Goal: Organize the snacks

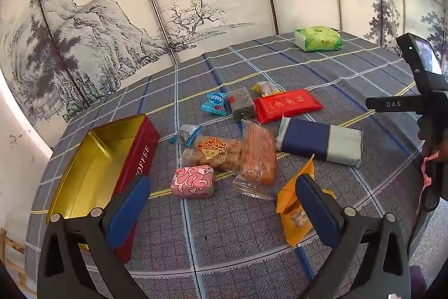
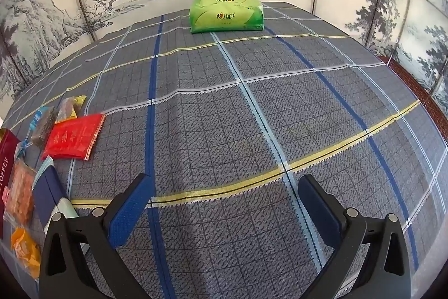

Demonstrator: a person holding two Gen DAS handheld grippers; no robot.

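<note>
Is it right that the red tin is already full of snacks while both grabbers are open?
Not quite. The red tin is empty; the left wrist view shows its bare gold inside. The snacks lie beside it on the cloth. Both the left gripper and right gripper are open.

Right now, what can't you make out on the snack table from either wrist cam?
- Orange packet, left wrist view: partly behind a blue jaw pad; contents unclear.
- Red tin, right wrist view: cut off by the left edge.
- Clear-wrapped pastry, left wrist view: blurred, label unreadable.
- Small yellow candy, left wrist view: too small to identify.
</note>
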